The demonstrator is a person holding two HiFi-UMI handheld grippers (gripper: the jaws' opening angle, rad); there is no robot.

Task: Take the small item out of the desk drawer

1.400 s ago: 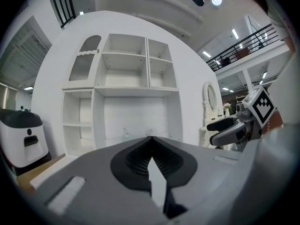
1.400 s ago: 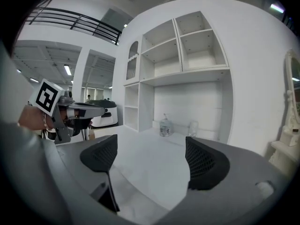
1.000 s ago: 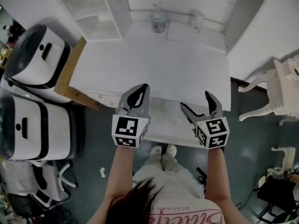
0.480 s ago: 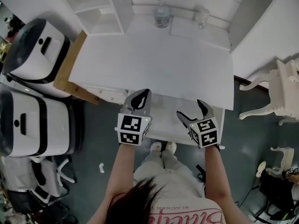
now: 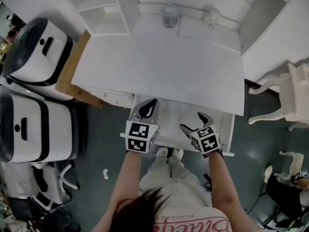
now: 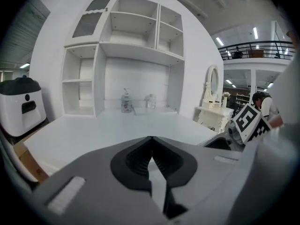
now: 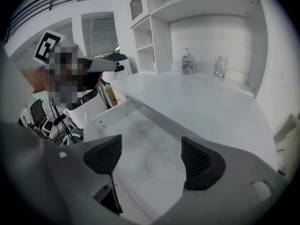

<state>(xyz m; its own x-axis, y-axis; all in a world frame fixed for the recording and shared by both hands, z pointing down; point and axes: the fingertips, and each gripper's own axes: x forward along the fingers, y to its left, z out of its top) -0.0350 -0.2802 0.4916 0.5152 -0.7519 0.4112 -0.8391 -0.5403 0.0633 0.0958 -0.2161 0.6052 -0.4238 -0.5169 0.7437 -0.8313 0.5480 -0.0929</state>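
Observation:
The white desk (image 5: pixel 164 66) has its shallow drawer (image 5: pixel 230 135) pulled out toward me. My right gripper (image 5: pixel 192 120) hangs over the drawer's middle, tilted down toward its pale floor (image 7: pixel 140 125). Its jaws are closing, still wide apart, and the pads touch nothing. Only a faint round smudge shows on the floor between them; I cannot make out a small item. My left gripper (image 5: pixel 149 103) hovers over the drawer's left part, pads pressed together (image 6: pixel 151 139) and empty. The right gripper's marker cube (image 6: pixel 251 121) shows in the left gripper view.
Two white-and-black appliances (image 5: pixel 34 57) (image 5: pixel 29 129) stand left of the desk beside a wooden board (image 5: pixel 72 74). Two glass jars (image 5: pixel 169 14) (image 5: pixel 211 16) stand at the desk's back under open shelves (image 5: pixel 101 6). An ornate white chair (image 5: pixel 289 95) is at the right. My feet (image 5: pixel 169 153) are under the drawer front.
Both grippers have drawn back from the desk edge to above the open drawer. The right one has tilted down into it and its jaws have narrowed a little.

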